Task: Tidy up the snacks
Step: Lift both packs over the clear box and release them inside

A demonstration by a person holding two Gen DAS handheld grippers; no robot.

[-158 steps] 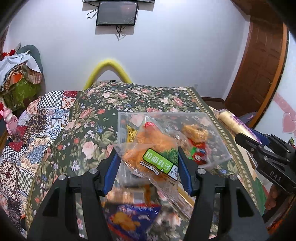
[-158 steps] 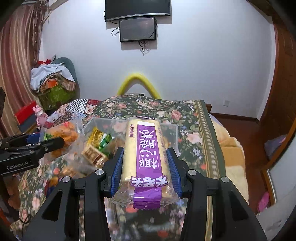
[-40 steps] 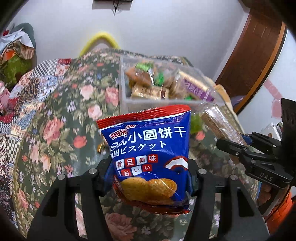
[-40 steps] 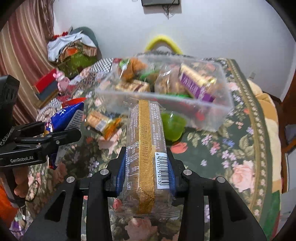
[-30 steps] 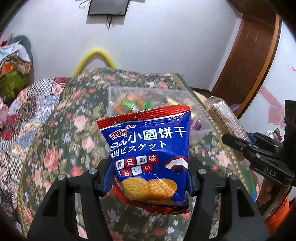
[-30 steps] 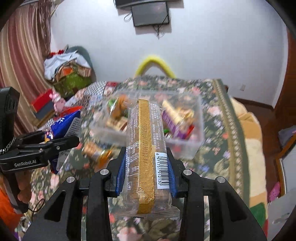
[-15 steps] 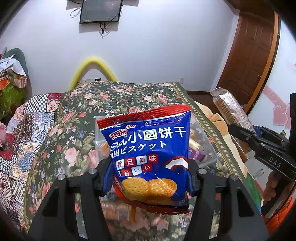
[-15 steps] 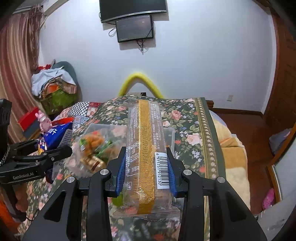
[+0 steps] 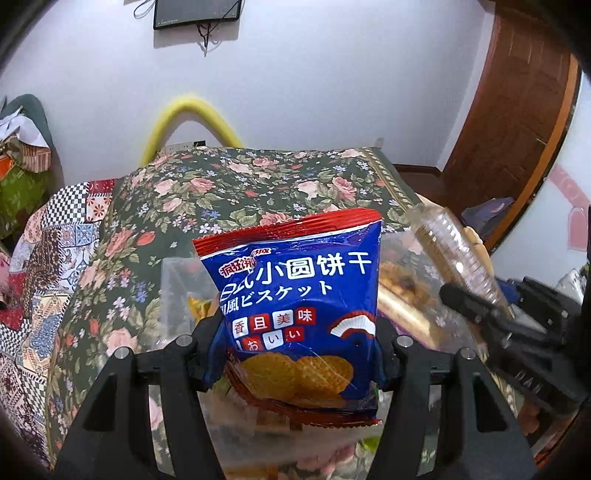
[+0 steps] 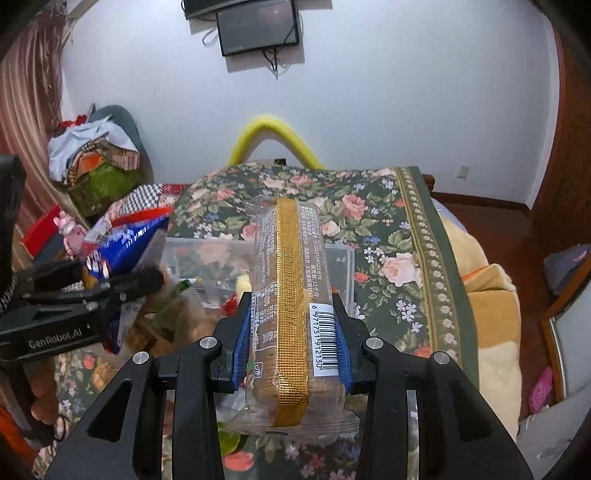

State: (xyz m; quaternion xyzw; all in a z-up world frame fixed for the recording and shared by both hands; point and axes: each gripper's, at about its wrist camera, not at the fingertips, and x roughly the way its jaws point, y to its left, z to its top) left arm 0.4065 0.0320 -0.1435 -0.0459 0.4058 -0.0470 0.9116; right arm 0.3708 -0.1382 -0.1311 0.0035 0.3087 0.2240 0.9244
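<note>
Both grippers lifted higher over 0.5 s; clear bin (image 10: 343,258) now sits closer beneath them, packs unchanged in grip. Left gripper (image 9: 295,350) clamped on blue biscuit bag (image 9: 295,295), bag upright between the blue pads, red top seam at 12 o'clock. Right gripper (image 10: 291,343) clamped on long wafer pack (image 10: 291,295), gold strip and barcode facing camera, pack pointing toward 12 o'clock. Bin rests on floral surface (image 10: 388,229), holds mixed snack packs, details blurred. In left view the wafer pack (image 9: 458,258) shows at 3 o'clock, above bin's right side. In right view the biscuit bag (image 10: 125,240) shows at 9 o'clock, over bin's left edge. Yellow arch (image 10: 273,140) behind surface at 12 o'clock, wall monitor (image 10: 258,26) above it.
</note>
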